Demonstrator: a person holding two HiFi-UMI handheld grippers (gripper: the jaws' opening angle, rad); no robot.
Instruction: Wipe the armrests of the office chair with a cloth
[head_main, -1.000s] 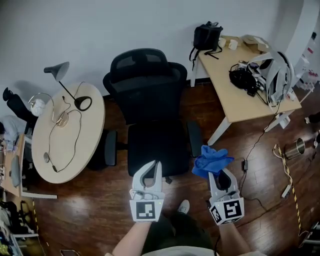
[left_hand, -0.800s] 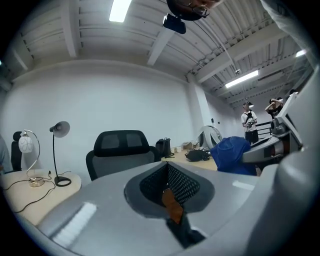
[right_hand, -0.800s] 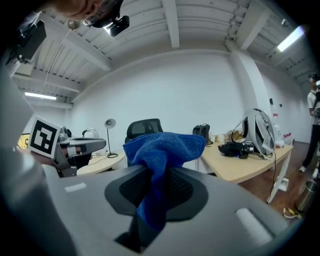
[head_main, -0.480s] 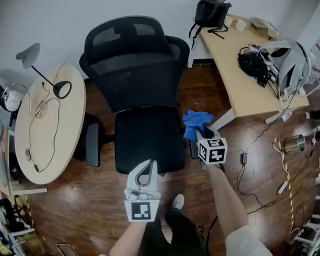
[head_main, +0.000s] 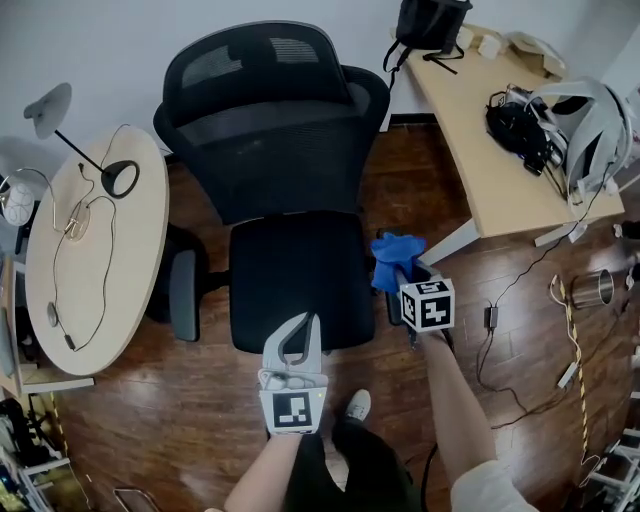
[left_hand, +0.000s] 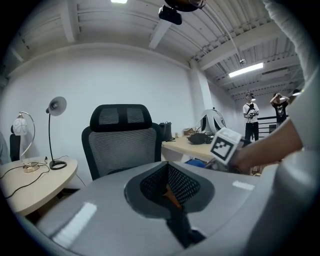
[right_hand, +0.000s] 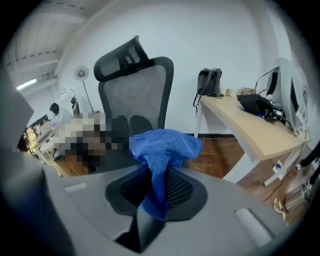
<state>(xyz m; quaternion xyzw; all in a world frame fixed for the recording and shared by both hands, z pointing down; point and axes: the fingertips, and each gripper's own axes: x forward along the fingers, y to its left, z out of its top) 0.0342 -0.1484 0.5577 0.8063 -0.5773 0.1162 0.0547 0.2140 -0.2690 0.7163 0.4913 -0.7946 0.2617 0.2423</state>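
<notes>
Blue terry cloth (head_main: 396, 258) is bunched up and pinched in the jaws of the right gripper (head_main: 406, 278), which are closed tight on a fold of it. The rest of the fabric flops forward over the jaw tips. Seen from the head view, the cloth sits right over the right-hand armrest (head_main: 392, 306) of the black office chair (head_main: 290, 270), just beside the edge of the seat. I cannot tell whether the fabric is actually pressing on the pad.

The left gripper (head_main: 301, 328) is held low in front of the seat's front edge, well apart from the cloth. Its jaws are brought together with nothing between them. It points towards the mesh backrest.

The chair's left-hand armrest (head_main: 185, 294) is in plain sight on the far side, close to a round wooden table (head_main: 60, 260). That table carries a black desk lamp (head_main: 112, 172) and some trailing cables.

To the right of the chair stands a rectangular pale table (head_main: 490, 170) with a black backpack (head_main: 432, 22) at its far end and a heap of dark gear near the middle. The floor (head_main: 200, 400) is dark polished wood, with a metal cup (head_main: 598, 290) standing on it off to the right among loose wires.

In the left gripper view, two people (left_hand: 251, 120) stand far back in the room.
</notes>
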